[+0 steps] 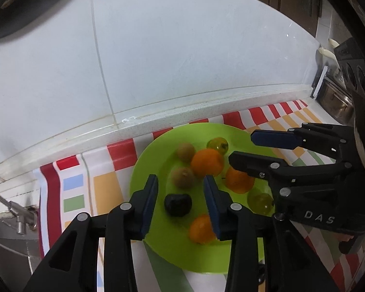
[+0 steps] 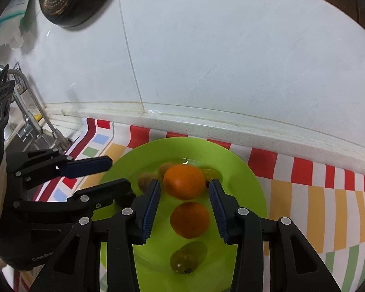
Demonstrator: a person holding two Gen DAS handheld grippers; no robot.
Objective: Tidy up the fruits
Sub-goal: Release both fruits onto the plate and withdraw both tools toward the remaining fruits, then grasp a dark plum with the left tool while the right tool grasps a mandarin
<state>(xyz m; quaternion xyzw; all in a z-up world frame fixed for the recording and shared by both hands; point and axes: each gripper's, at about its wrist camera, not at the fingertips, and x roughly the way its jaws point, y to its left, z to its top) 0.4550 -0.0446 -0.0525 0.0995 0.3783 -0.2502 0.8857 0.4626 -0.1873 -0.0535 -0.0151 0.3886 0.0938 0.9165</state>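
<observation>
A green plate on a checked cloth holds three oranges, two brown kiwis, two yellow-green round fruits and a dark fruit. My left gripper is open above the plate, its fingers either side of the dark fruit and a kiwi. My right gripper reaches in from the right, open, over the plate. In the right wrist view the right gripper is open above two oranges on the plate; the left gripper shows open at left.
A checked cloth covers the counter below a white tiled wall. A tap and sink lie to the left; a stove with knobs stands to the right. A dark pan hangs on the wall.
</observation>
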